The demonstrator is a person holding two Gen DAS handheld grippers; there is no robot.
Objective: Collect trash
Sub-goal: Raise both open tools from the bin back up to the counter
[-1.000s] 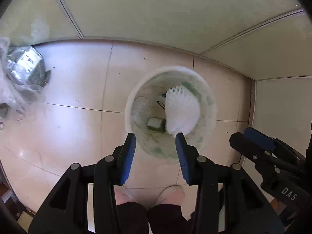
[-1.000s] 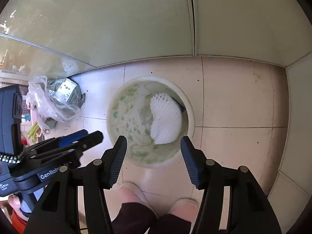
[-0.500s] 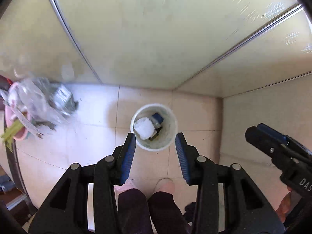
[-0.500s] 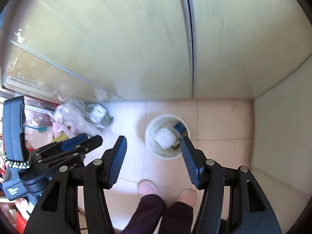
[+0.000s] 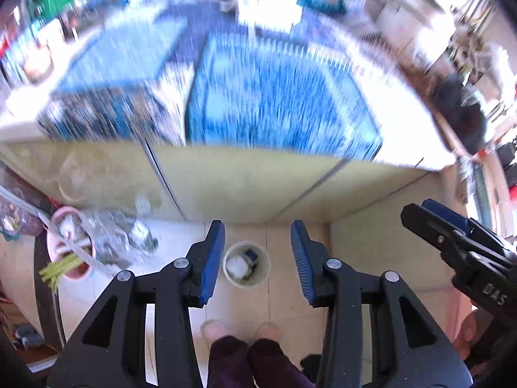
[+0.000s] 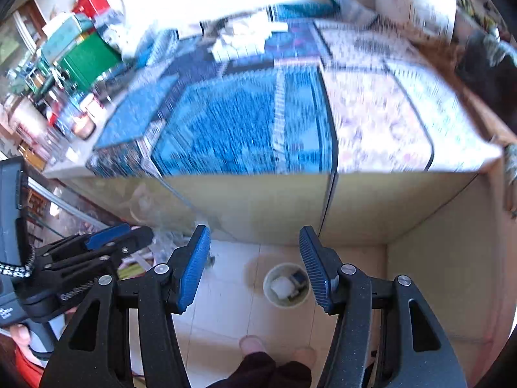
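Pale floor tiles (image 5: 284,304) run beneath me up to a yellowish cabinet front (image 5: 245,187), and over its top edge lies a blurred blue patterned cloth (image 5: 278,97). Down on the tiles stands the small round bin (image 5: 247,268) with a white lump (image 5: 236,263) and some dark bits inside; in my right view the bin (image 6: 286,286) sits the same way, upright on the floor.

My left tongs (image 5: 258,258) hang high above it, jaws apart with nothing between the blue pads, and the bin shows in the gap, a little toward the left pad. My right tongs (image 6: 255,268) are likewise parted and empty; from them the bin lies at about four o'clock of the gap's middle, partly behind the right pad. Neither touches it.

At nine o'clock of the bin, well apart, a crumpled clear plastic bag (image 5: 119,239) lies beside a pink tub (image 5: 69,245). My shoes (image 5: 242,331) stand at six o'clock of the bin.
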